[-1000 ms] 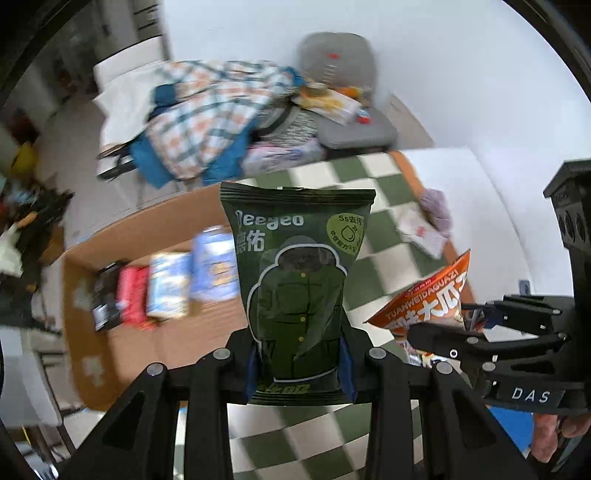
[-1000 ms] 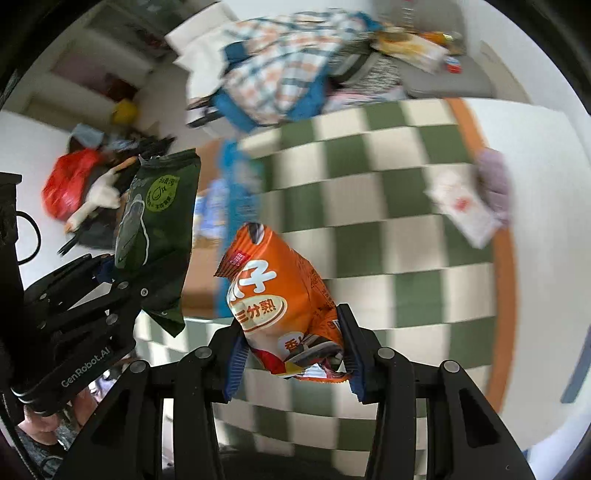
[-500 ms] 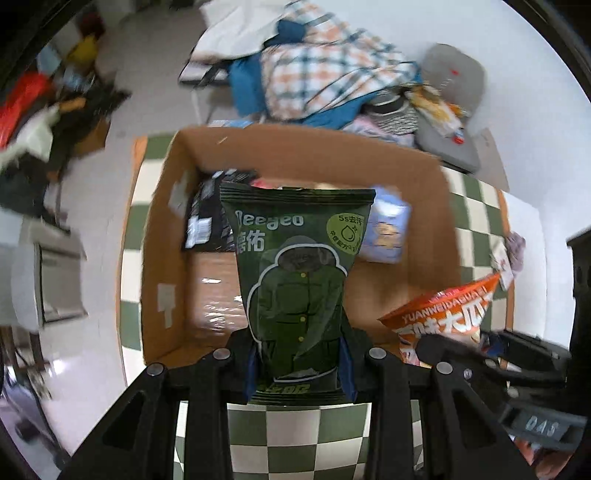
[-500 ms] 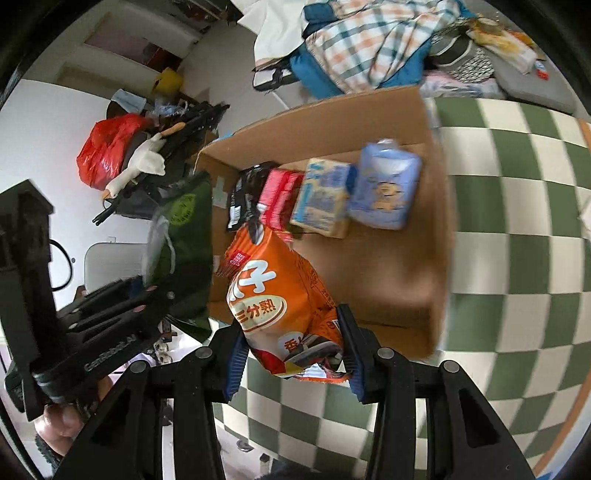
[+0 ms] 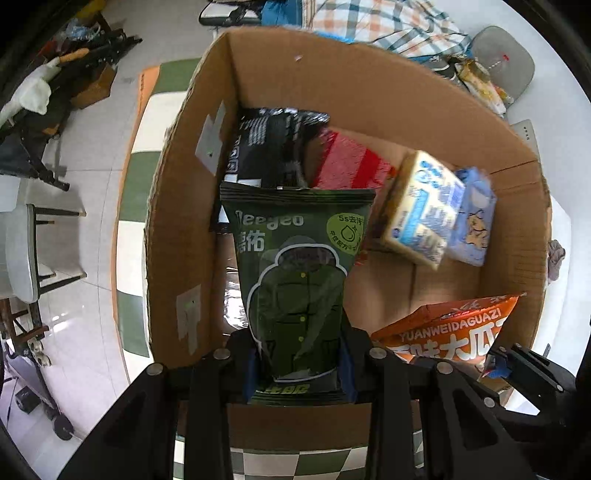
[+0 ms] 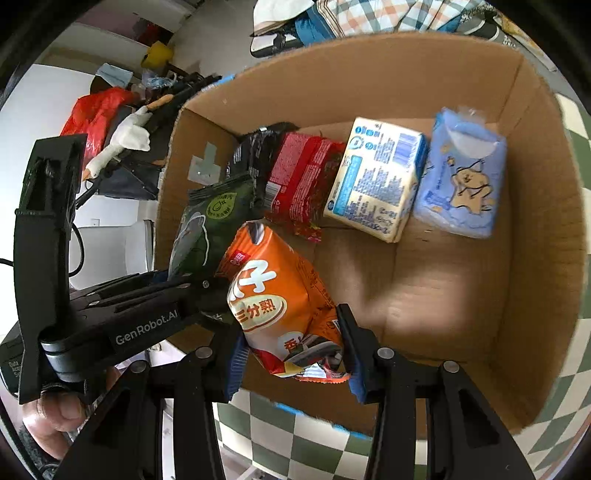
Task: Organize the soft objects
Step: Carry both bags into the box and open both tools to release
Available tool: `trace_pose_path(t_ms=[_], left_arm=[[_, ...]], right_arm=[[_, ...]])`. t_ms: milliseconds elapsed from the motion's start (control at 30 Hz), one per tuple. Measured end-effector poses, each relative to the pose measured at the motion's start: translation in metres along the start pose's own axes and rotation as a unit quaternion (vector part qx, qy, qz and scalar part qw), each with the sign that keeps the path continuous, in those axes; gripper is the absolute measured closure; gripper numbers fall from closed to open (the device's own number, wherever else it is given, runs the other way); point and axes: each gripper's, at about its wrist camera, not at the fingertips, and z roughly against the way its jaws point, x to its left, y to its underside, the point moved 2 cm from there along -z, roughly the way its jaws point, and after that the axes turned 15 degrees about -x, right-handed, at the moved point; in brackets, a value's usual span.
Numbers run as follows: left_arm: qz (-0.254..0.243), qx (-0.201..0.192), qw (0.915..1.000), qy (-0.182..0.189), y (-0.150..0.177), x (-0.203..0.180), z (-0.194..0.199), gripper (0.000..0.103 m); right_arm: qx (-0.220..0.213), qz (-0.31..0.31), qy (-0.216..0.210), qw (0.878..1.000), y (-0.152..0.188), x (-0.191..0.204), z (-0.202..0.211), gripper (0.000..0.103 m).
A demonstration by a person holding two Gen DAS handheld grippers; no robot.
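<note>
The left gripper (image 5: 299,363) is clamped on the lower end of a dark green packet (image 5: 299,273) printed with a coat outline, holding it upright over the near left part of an open cardboard box (image 5: 369,92). The right gripper (image 6: 291,354) is closed on the bottom of an orange snack bag (image 6: 280,306), which leans up and to the left, also over the near side of the box. In the right wrist view the 2 packets sit just beside each other, green packet (image 6: 207,229) to the left of the orange one, and they may be touching at their edges, though the angle makes that hard to judge.

Along the far wall of the box stand 4 soft packs in a row: from left to right a black packet (image 5: 269,151), a red packet (image 6: 299,181), a cream and blue pack (image 6: 376,184) and a light blue tissue pack (image 6: 461,181) with a cartoon animal on it (the last 2 lean against each other). The floor of the box near the right wall is bare cardboard.

The box rests on a green and white checkered surface (image 6: 258,424). Beyond its far rim lies a heap of plaid cloth (image 5: 376,22), and a thumb (image 6: 59,410) of the hand on the left tool shows at the lower left of the right wrist view.
</note>
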Motion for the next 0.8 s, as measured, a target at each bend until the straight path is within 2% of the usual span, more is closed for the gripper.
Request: trace_pose_path(t_ms=[200, 267, 333, 500, 633, 733, 800], left_arm=[[0.009, 0.021, 0.9997, -0.002, 0.002, 0.008, -0.005, 0.068], [0.011, 0.023, 0.9997, -0.002, 0.004, 0.009, -0.003, 0.067], [0.012, 0.027, 0.9996, 0.004, 0.006, 0.012, 0.0, 0.06], [0.013, 0.004, 0.9999, 0.007, 0.006, 0.01, 0.016, 0.044], [0.008, -0.022, 0.9997, -0.002, 0.011, 0.01, 0.033, 0.04], [-0.004, -0.043, 0.9989, -0.017, 0.019, 0.006, 0.046, 0.038], [-0.004, -0.052, 0.9984, -0.021, 0.023, 0.007, 0.049, 0.026]], right_arm=[[0.024, -0.025, -0.017, 0.999, -0.002, -0.006, -0.025, 0.051], [0.03, -0.031, -0.02, 0.999, -0.002, -0.007, -0.031, 0.034], [0.03, -0.031, -0.014, 0.999, -0.002, -0.008, -0.033, 0.025], [0.024, -0.01, 0.011, 1.0, -0.002, -0.007, -0.024, 0.025], [0.01, 0.013, 0.042, 0.999, -0.002, -0.009, -0.011, 0.025], [-0.012, 0.038, 0.081, 0.996, -0.001, -0.013, 0.004, 0.025], [-0.022, 0.047, 0.1, 0.994, 0.0, -0.016, 0.012, 0.025]])
